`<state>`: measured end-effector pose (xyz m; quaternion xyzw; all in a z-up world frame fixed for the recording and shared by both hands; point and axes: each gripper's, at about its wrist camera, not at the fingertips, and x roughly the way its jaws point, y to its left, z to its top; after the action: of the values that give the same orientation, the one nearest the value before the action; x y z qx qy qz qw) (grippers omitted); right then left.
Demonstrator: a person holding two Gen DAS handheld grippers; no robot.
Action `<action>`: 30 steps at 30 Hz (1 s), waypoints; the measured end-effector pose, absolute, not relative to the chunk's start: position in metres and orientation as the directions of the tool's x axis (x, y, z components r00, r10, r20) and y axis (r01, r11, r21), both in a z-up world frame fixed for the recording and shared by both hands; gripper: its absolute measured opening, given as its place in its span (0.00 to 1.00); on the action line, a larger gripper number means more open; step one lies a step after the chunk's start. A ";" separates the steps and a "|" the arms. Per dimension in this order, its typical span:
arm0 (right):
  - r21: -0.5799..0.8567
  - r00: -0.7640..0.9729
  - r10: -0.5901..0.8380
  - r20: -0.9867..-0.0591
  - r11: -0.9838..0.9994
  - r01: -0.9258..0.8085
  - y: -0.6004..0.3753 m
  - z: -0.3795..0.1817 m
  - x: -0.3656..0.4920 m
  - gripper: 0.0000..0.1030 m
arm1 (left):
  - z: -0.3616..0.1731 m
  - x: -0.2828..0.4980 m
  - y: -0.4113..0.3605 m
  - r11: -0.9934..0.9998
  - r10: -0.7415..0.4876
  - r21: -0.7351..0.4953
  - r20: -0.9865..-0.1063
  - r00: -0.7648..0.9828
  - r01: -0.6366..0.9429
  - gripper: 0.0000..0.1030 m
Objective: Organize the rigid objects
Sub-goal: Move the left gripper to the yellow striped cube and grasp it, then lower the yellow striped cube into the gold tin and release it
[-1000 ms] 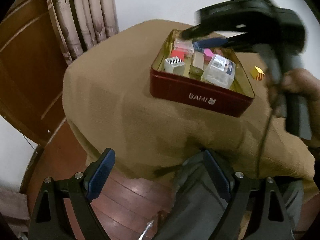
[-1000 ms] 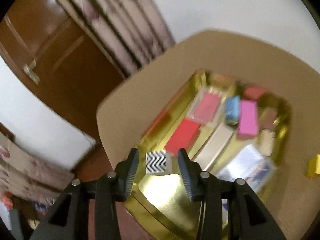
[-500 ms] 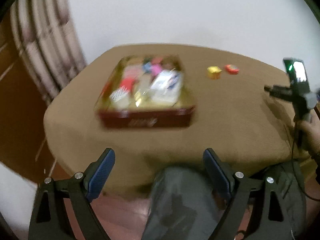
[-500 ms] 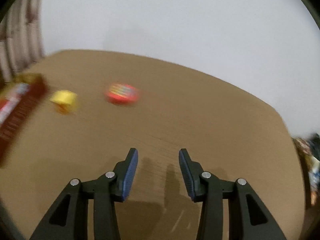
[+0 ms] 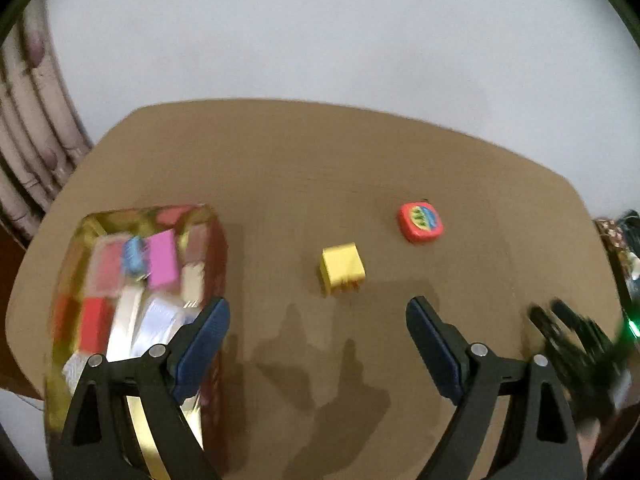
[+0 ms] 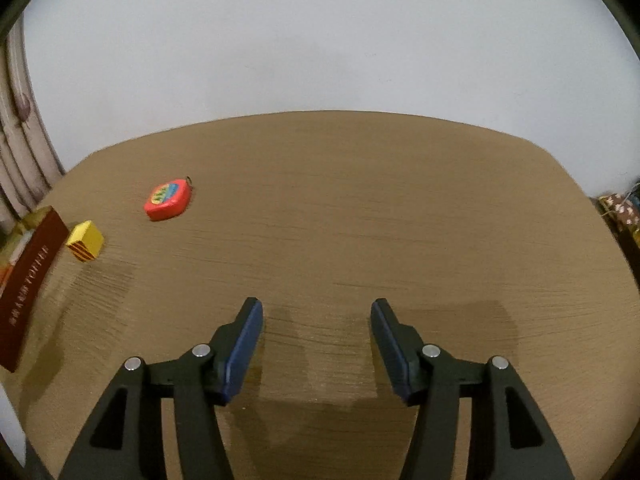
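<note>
The tin (image 5: 132, 300) is the place where the small rigid things are collected, and it stands at the left edge of the brown surface (image 5: 360, 160). Inside it lie several blocks side by side, pink, red, blue and white; they are blurred, so I cannot tell more about them. They seem packed in rows, probably so that more can fit.

Two things are not yet in the tin. The yellow block (image 5: 343, 268) lies on the surface near the tin, on its right side, apart from its wall. The red tape measure (image 5: 420, 223) lies further from the tin, beyond the yellow block, flat on its broad face. I think these two are what remains of the task.

The left gripper (image 5: 318, 344) hovers above the surface just beside the tin, with its jaws spread wide and nothing between them. The yellow block is just ahead of the gap, so it looks like the next thing to take.

The right gripper (image 6: 316, 350) is well apart from the tin, over bare surface, its jaws also wide and empty. From there the tape measure is the nearer of the two things.
</note>
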<state>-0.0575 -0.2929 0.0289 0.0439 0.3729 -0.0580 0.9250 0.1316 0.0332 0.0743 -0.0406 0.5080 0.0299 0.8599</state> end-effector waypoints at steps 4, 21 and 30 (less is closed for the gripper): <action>0.087 0.746 -0.041 -0.664 0.988 0.132 -0.306 0.035 -0.070 0.56 | 0.044 0.172 0.033 0.991 0.015 -0.038 -0.919 0.394 -0.128 0.82; 0.141 0.787 -0.009 -0.617 0.982 0.122 -0.299 0.045 -0.083 0.57 | -0.003 0.203 0.018 0.993 0.041 0.005 -0.954 0.298 -0.121 0.25; 0.141 0.773 -0.010 -0.634 0.982 0.129 -0.298 0.042 -0.076 0.57 | 0.071 0.116 0.061 0.986 -0.047 -0.098 -0.937 0.347 -0.131 0.25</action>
<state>-0.0757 -0.2975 0.0417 0.0887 0.3349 -0.0371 0.9373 0.1157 0.0615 0.0708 -0.0780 0.5710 0.0258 0.8169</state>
